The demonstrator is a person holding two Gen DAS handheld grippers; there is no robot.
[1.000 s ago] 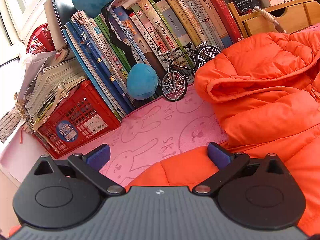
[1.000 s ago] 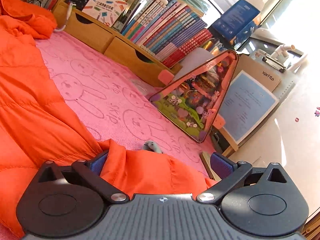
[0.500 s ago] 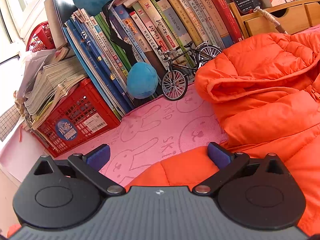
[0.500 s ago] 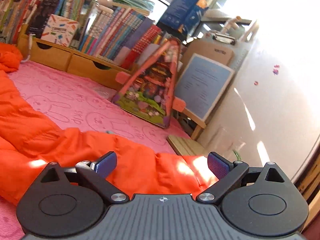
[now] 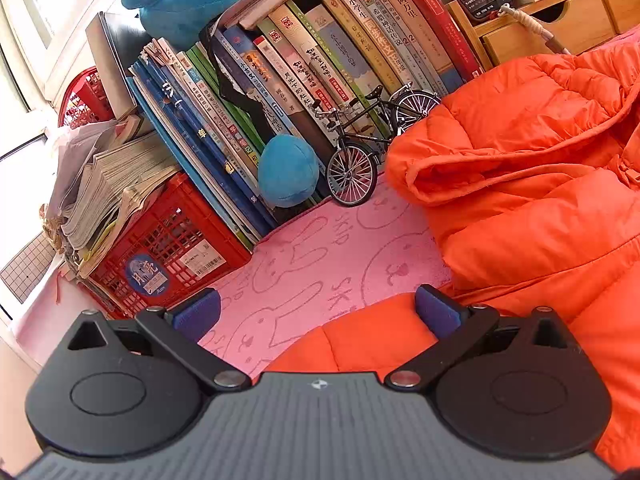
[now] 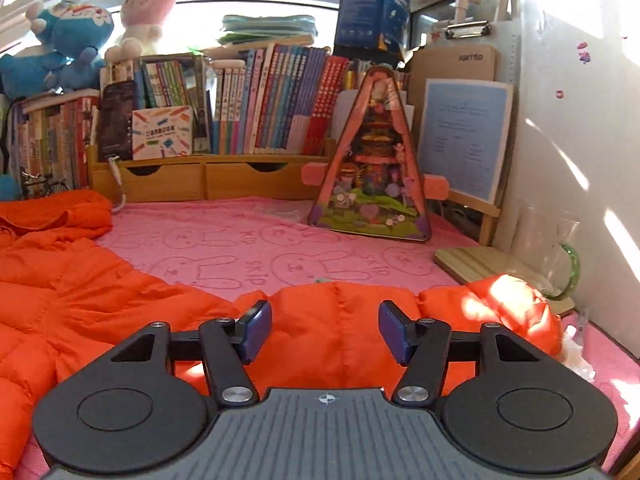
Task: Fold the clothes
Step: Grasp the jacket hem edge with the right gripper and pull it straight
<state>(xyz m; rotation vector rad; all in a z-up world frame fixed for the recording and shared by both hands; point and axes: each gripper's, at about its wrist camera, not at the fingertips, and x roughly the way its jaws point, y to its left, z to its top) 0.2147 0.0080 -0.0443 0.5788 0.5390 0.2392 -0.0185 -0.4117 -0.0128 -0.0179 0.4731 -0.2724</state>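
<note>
R gripper (image 6: 325, 330) level over orange jacket (image 6: 120, 304), jaws closing, pads not pressing yet. L gripper (image 5: 316, 314) fingers wide apart above the sleeve edge; model bicycle (image 5: 372, 152) beyond.

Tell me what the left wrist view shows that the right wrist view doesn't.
Only the left wrist view: a red crate under stacked papers, a blue plush ball, and the left gripper, open, over the jacket's edge.

Only the right wrist view: a triangular toy house, a clipboard, a glass jug, and the right gripper, closing over a jacket fold.

Both: the orange jacket, the pink towel, the model bicycle and the wooden drawers.
</note>
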